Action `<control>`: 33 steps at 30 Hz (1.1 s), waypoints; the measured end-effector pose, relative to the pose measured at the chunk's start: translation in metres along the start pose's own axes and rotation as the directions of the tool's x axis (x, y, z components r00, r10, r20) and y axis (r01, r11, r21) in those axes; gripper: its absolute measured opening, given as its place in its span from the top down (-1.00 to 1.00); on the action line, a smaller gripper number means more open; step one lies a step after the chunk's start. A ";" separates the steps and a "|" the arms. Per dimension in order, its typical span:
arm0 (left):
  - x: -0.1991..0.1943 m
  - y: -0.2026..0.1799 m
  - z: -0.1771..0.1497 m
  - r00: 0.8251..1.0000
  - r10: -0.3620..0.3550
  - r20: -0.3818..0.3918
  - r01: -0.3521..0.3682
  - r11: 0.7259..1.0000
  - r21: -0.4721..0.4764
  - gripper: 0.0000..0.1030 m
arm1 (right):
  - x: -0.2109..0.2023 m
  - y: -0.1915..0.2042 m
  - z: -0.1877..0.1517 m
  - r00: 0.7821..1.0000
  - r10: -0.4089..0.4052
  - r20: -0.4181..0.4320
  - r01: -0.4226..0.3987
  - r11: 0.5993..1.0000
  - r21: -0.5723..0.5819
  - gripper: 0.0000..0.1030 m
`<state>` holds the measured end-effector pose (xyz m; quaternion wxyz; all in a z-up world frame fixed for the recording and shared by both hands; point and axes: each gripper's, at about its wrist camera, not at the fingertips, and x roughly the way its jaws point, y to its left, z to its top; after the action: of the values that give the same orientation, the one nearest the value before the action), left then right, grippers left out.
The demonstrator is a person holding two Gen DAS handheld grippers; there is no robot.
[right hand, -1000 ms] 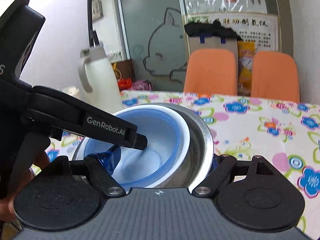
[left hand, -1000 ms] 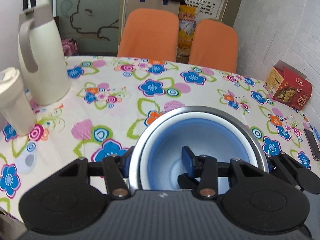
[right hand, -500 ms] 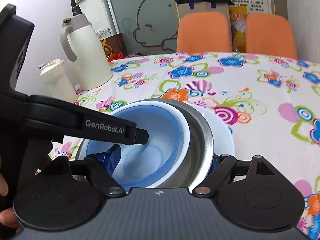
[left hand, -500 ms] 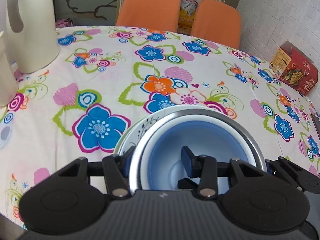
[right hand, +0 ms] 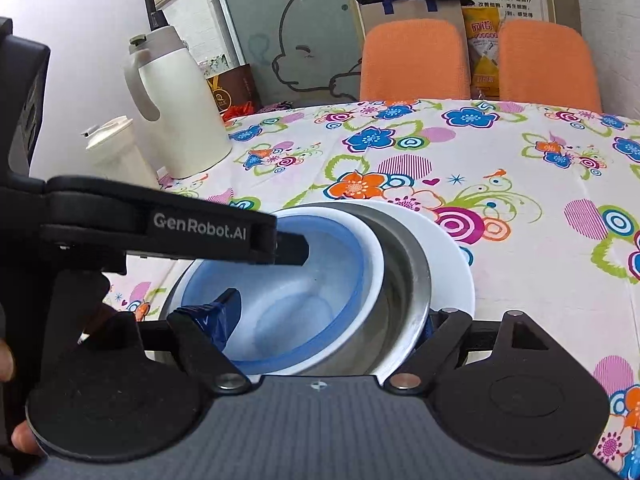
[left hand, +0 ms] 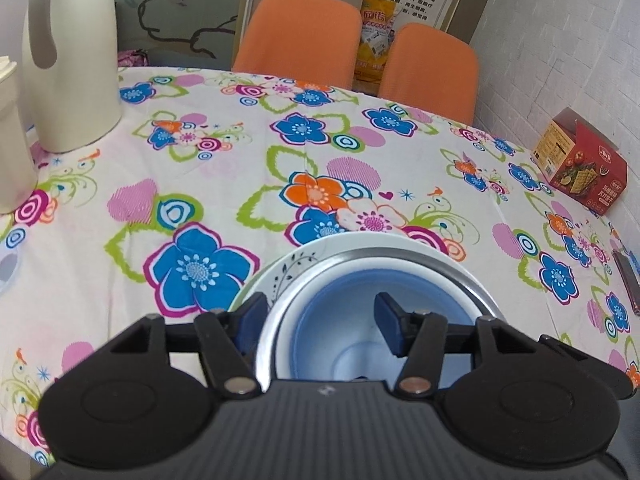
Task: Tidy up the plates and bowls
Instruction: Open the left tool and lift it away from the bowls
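A: What's on the surface (left hand: 224,184)?

B: A white plate (right hand: 452,256) with a black leaf sprig on its rim; over it a steel bowl (right hand: 408,280), and nested inside, a white bowl with a blue lining (right hand: 304,292).

A: And the grips?

B: The left hand-held gripper (left hand: 316,320) straddles the steel rim with its fingers apart. The right hand-held gripper (right hand: 324,324) is clamped on the far side of the stack.

A: Any change?

B: The left fingers have spread, and more plate shows.

A: Room?

B: Open cloth ahead; a jug (left hand: 68,60) stands far left, a red box (left hand: 580,168) far right.
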<state>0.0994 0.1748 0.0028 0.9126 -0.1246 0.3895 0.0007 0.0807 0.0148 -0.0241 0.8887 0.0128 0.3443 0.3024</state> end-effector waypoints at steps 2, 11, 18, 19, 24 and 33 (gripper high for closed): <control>-0.004 -0.001 0.001 1.000 -0.009 0.013 0.009 1.000 0.001 -0.16 | -0.002 0.001 -0.001 1.000 -0.003 0.001 0.003 1.000 -0.005 -0.36; -0.027 -0.004 0.004 0.996 0.003 0.093 -0.004 1.000 0.013 -0.42 | -0.033 -0.011 0.005 0.993 -0.049 0.106 0.045 0.998 0.037 -0.36; -0.040 -0.016 0.003 0.993 -0.025 0.119 0.023 1.000 0.018 -0.42 | -0.062 -0.030 0.008 0.978 -0.080 0.194 0.062 0.993 0.098 -0.36; -0.043 -0.019 0.002 0.991 -0.029 0.128 0.027 0.999 0.018 -0.43 | -0.067 -0.034 0.008 0.973 -0.088 0.212 0.066 0.992 0.110 -0.36; -0.057 -0.037 -0.008 0.985 -0.031 0.172 0.025 0.999 0.038 -0.43 | -0.089 -0.050 0.002 0.949 -0.155 0.274 0.114 0.981 0.158 -0.36; -0.083 -0.065 -0.040 0.976 -0.050 0.210 0.036 0.997 0.070 -0.43 | -0.134 -0.071 -0.030 0.912 -0.238 0.335 0.155 0.954 0.256 -0.37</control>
<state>0.0197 0.1104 0.0502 0.9523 -0.1021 0.2870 -0.0184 0.0220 -0.1217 0.0179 0.9557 0.1333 0.2059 0.1628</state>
